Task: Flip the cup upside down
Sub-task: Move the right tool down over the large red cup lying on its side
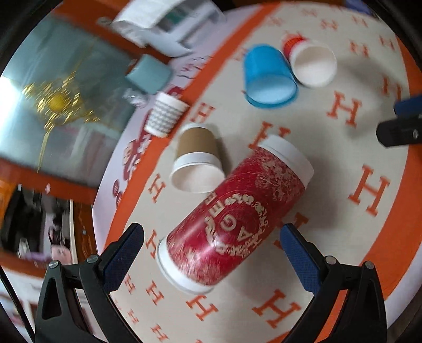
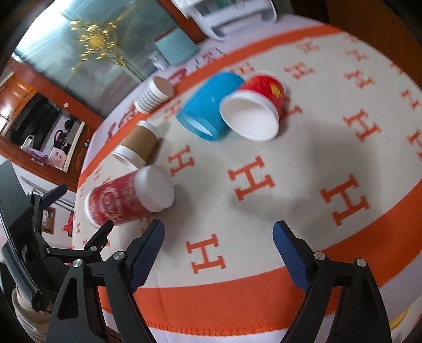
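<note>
Cup lies sideways, probably light, crushable paper; your left gripper gapes around it. Pinch mid-body, gently.

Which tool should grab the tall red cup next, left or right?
Left. The left tool is open, straddling the tall red cup lying on its side; the right tool is open over bare cloth.

Home interior, likely a living or dining room. Surface draped with a cream blanket, orange border, orange H pattern. Behind it: polished reddish wood panelling and a glass panel with gold ornament. Teal box and white appliance at the far edge. Dark shelf holding bags and small household items.
</note>
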Demonstrator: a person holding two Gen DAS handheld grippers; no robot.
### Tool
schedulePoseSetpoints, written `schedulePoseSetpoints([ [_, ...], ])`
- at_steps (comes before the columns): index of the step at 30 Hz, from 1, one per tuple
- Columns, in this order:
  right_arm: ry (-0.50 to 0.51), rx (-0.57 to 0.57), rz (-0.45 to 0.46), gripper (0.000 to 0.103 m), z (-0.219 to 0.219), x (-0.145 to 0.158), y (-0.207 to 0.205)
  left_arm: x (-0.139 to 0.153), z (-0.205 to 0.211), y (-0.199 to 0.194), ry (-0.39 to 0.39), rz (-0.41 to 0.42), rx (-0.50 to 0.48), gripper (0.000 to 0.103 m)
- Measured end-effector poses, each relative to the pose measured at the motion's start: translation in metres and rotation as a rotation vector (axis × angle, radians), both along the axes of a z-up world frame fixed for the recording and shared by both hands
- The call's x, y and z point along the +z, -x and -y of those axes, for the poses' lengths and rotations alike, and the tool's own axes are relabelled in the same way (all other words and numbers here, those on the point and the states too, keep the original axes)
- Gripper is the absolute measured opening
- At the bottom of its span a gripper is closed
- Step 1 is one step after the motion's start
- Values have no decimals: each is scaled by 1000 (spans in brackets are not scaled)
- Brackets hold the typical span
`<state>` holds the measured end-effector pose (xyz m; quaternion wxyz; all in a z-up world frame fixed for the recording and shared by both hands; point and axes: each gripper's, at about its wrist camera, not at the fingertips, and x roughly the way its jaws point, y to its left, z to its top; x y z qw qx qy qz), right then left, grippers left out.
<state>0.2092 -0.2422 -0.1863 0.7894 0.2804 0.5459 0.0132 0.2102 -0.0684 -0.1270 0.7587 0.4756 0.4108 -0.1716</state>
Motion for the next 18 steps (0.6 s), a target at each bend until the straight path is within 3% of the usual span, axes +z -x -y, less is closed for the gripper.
schedulePoseSetpoints([
  [5, -14, 19, -32, 86, -6, -25, -8, -30, 9, -16, -135, -38, -74, 102],
  [12, -19, 43, -65, 86, -18, -40, -14, -56, 9, -31, -222, -78, -127, 102],
  [18, -12, 41, -66, 86, -19, -48, -15, -67, 11, -30, -268, -68, -157, 87],
])
